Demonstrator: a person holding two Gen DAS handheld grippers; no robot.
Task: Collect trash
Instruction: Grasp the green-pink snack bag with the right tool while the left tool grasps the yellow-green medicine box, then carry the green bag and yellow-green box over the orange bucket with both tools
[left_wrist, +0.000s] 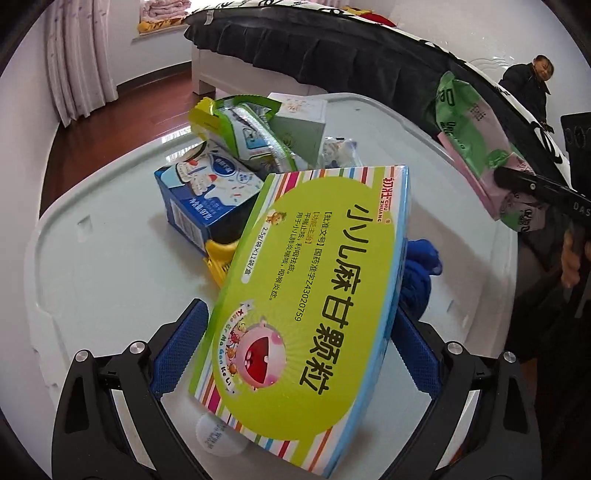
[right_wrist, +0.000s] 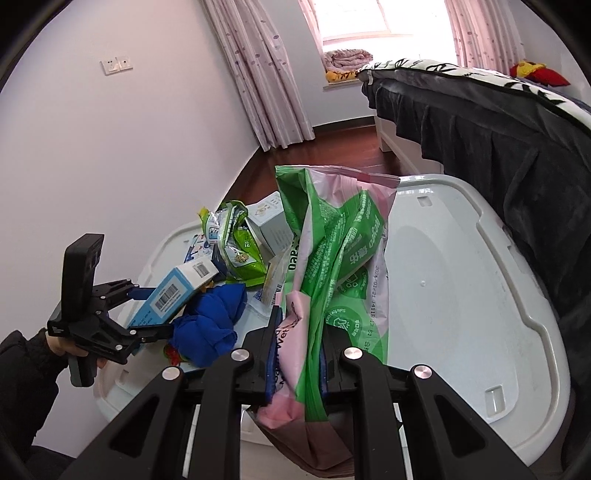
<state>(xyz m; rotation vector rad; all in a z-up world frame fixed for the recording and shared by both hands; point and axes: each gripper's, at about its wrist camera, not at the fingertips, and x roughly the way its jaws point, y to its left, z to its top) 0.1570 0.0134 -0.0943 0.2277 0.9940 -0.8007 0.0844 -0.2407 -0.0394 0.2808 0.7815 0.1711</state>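
Observation:
My left gripper (left_wrist: 299, 332) is shut on a green striped medicine box (left_wrist: 314, 288) and holds it tilted above the white lid (left_wrist: 103, 266). The box also shows in the right wrist view (right_wrist: 173, 288), held by the left gripper (right_wrist: 147, 314). My right gripper (right_wrist: 299, 354) is shut on a crumpled pink and green wet-wipes bag (right_wrist: 332, 266), which hangs upright between the fingers; it also shows in the left wrist view (left_wrist: 476, 147). Behind the box lie a blue carton (left_wrist: 199, 199), a green foil pouch (left_wrist: 240, 125), a pale box (left_wrist: 299, 125) and a blue cloth (left_wrist: 421, 273).
The white plastic lid (right_wrist: 461, 280) holds the trash pile. A bed with a dark skirt (right_wrist: 480, 140) stands at the right. Dark wood floor (left_wrist: 122, 118), curtains (right_wrist: 258, 74) and a wall lie behind. A person (left_wrist: 532, 85) sits at the far right.

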